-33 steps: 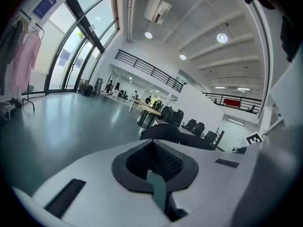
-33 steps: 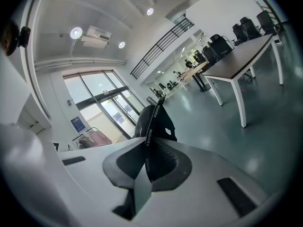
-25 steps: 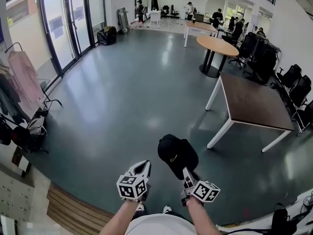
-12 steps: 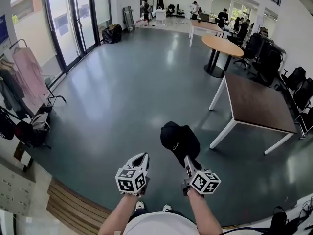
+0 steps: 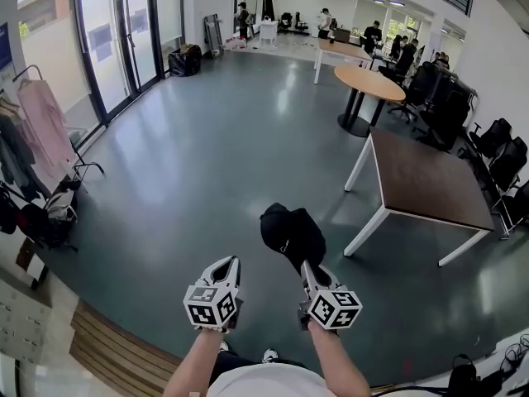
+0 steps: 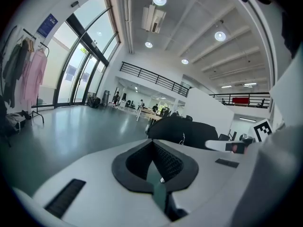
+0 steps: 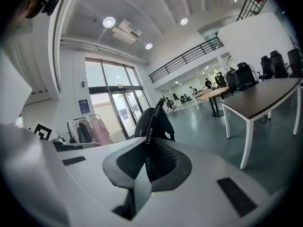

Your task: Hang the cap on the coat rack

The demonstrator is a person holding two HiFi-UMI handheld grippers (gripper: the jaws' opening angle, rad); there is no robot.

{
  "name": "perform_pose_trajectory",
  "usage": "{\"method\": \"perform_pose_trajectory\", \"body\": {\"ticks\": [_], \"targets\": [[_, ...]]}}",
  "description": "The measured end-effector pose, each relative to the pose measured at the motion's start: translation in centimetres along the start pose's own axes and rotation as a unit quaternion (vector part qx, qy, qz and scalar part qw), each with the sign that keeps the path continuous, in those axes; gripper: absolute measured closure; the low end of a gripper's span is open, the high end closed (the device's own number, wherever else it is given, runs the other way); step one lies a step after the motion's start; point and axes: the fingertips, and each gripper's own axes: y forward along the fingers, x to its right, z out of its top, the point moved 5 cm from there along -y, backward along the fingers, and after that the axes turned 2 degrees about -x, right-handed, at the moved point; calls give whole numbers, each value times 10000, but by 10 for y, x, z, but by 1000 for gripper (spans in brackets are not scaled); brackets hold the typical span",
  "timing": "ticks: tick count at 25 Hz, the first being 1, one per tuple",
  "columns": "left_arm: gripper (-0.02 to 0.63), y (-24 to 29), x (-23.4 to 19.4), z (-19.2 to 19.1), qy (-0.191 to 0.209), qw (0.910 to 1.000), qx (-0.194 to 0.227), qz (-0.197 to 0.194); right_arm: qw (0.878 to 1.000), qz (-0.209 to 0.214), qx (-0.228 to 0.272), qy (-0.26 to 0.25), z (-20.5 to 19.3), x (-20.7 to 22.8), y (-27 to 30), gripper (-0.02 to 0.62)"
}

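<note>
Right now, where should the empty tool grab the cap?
Probably the cap by its rounded crown, from its left: the right tool pinches the strap at its near end, and the left tool, shut now, sits just left of it.

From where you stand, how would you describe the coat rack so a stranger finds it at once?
Look along the glass doors on the left wall, toward their near end. There stands the coat rack, a thin metal frame with bags at its foot. Only it carries clothes, a pink garment among them.
</note>
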Motion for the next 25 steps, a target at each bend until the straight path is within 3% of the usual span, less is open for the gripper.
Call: {"method": "perform_pose_trajectory", "body": {"ticks": [8, 25], "targets": [[603, -6, 9, -5, -149, 9998, 22, 132, 9998, 165, -5, -98, 10, -2, -4, 577], [603, -104, -123, 23, -377, 9942, 314, 955, 9918, 1184, -461, -141, -28, -148, 83, 577]]}}
